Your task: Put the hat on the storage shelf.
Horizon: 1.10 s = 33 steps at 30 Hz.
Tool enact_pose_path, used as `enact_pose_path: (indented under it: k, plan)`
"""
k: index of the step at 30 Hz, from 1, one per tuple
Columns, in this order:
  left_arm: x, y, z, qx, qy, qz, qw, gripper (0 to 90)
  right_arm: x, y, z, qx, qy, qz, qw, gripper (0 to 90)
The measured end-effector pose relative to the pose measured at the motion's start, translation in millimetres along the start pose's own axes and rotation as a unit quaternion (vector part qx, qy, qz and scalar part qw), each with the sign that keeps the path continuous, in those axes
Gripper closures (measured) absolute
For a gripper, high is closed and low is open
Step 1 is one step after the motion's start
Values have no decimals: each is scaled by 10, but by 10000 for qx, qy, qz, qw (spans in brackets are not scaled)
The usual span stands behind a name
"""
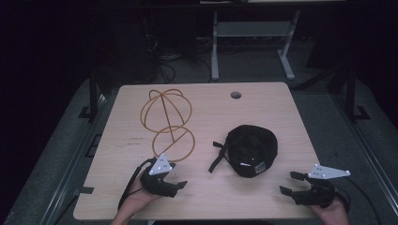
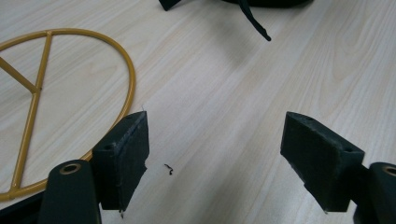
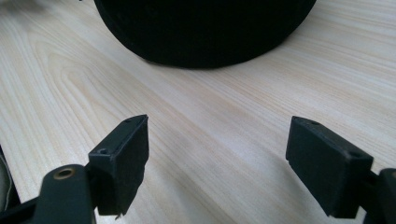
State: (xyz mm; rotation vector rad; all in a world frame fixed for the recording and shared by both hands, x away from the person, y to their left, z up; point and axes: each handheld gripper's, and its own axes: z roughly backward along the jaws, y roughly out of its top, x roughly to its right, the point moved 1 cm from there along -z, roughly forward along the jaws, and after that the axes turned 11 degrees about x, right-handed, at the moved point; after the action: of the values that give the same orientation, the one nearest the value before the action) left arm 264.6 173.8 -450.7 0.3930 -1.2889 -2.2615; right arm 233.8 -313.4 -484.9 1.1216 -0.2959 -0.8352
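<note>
We look down on a pale rectangular wooden table (image 1: 263, 101) with a small round grey grommet hole (image 1: 235, 95) at about 12 o'clock near its far edge. At roughly 10 o'clock from the table's middle stands an orange wire hat stand (image 1: 167, 123), a dome of thin hoops on a short stem rising from a flat ring base. Just right of centre, toward 4 o'clock, lies a black fabric cap (image 1: 251, 150), crown up, with a loose black strap (image 1: 217, 157) trailing off its 9 o'clock side onto the wood.

The left gripper (image 1: 177, 180) sits at about 7 o'clock, near the near edge, held in the person's left hand (image 1: 141, 197), with its grey three-cornered plate just by the stand's ring base. In the left gripper view its jaws are spread wide and hold nothing; the bare wood lies between them, the ring base (image 2: 70, 93) curves past the left jaw at 10 o'clock, and the strap's tip (image 2: 254, 21) hangs in at 12 o'clock. A tiny dark speck (image 2: 168, 169) lies on the wood by the left jaw.

The right gripper (image 1: 290, 183) rests at about 5 o'clock, in the right hand (image 1: 331, 213), apart from the cap. In its own view the jaws are likewise released, wide and empty, with the cap's dark rounded edge (image 3: 205, 28) ahead at 12 o'clock.
</note>
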Motion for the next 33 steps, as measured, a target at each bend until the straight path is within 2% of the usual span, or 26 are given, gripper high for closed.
enact_pose_path:
  k: [2, 9, 12, 18, 20, 26, 31, 33]
  plan:
    - [5, 4, 3, 64, 21, 67, 10000, 221, -9, 1, 0, -5, 9, -17, 10000, 209]
    - [35, 23, 19, 45, 52, 37, 10000, 181, -37, 19, -21, -17, 32, 44, 10000, 209]
    - [63, 43, 14, 143, 34, 73, 9999, 178, -51, 26, -16, 2, 24, 67, 10000, 209]
    - [122, 113, -5, 114, -48, -107, 9999, 178, -71, 66, 9, 100, -38, 75, 9999, 207]
    - [141, 139, -17, 136, -60, -82, 9999, 178, -80, 75, 17, 114, -48, 56, 9999, 206]
    - [180, 281, -42, 256, -125, 25, 9996, 178, -97, 102, 25, 198, -33, 84, 9998, 204]
    - [230, 437, -70, 268, -247, -77, 9993, 178, -108, 114, 18, 209, -17, 116, 9997, 204]
    - [252, 491, -102, 280, -324, -1, 9991, 179, -108, 113, 23, 210, -13, 123, 9997, 204]
